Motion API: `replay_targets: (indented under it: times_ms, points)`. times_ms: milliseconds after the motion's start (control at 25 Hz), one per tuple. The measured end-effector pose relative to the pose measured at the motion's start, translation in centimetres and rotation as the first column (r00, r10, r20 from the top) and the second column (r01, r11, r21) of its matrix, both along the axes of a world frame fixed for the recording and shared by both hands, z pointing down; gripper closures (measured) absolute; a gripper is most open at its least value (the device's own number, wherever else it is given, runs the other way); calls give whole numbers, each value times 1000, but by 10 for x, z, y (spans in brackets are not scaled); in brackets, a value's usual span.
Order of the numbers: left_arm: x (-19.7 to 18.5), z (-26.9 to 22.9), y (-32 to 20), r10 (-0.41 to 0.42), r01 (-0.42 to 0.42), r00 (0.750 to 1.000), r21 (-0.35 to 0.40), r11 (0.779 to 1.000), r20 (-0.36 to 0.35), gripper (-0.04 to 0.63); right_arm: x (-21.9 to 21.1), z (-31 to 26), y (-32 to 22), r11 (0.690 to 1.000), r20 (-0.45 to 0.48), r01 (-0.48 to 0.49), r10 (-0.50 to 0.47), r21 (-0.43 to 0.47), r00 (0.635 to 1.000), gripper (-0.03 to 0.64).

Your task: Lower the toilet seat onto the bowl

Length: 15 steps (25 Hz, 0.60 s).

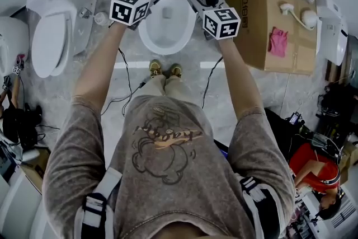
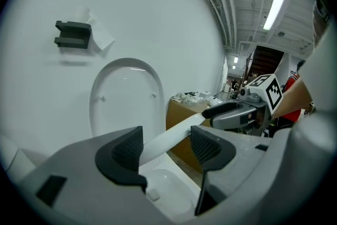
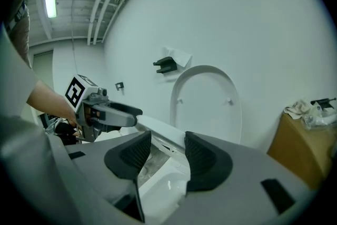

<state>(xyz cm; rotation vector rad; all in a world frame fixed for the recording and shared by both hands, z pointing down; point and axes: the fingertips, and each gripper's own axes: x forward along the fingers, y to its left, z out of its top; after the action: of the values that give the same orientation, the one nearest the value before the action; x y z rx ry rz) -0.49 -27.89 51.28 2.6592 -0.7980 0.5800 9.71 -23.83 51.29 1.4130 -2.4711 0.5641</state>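
Both tongs are on the toilet seat (image 2: 171, 138), one on each side rim.

Left tongs (image 2: 166, 146): the seat rim runs diagonally through the gap and touches both pads, so they're clamped on it. From there the rim carries on up and to the right to the right tongs (image 3: 163, 150). Those pinch the opposite side, black jaw on top and grey jaw underneath.

The right gripper view shows the mirror of that. The rim spans the gap near the pad tips, with the pads pressing on it as far as I can see. It then runs off left into the left tongs' grip.

Seat position: part-way down and tilted. It's off the lid (image 2: 126, 95) and not on the bowl (image 2: 164, 181) yet.

- The lid stands upright against the wall (image 2: 158, 18), straight ahead of both tongs and just past their tips.
- The bowl sits below and ahead of the tongs. It's open, and it shows under the seat through both gaps.

Other things around:
- A dark bracket (image 2: 72, 34) is on the wall above the lid, up and left of the left tongs.
- A cardboard box (image 1: 263, 14) is just beyond the right tongs on their outer side, with the floor (image 1: 196, 64) between it and the bowl.
- A second toilet (image 1: 53, 31) is well out to the left of the left tongs, closed.

The person's arms are stretched forward, with the tongs level with each other either side of the bowl.
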Motion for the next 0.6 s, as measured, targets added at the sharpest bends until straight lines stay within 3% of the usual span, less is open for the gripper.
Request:
replay_targets:
  times_ms: [160, 360, 600]
  points:
    - [-8, 14, 27, -3, 3, 1000, -25, 1000, 8, 316, -7, 14, 27, 999, 8, 17, -17, -29, 1000, 397]
    - [-17, 30, 59, -16, 13, 999, -92, 996, -36, 316, -16, 30, 58, 996, 42, 17, -13, -85, 999, 397]
    - [-31, 63, 100, -25, 25, 1000, -151, 988, 0, 318, -29, 62, 98, 986, 40, 35, -29, -166, 999, 397]
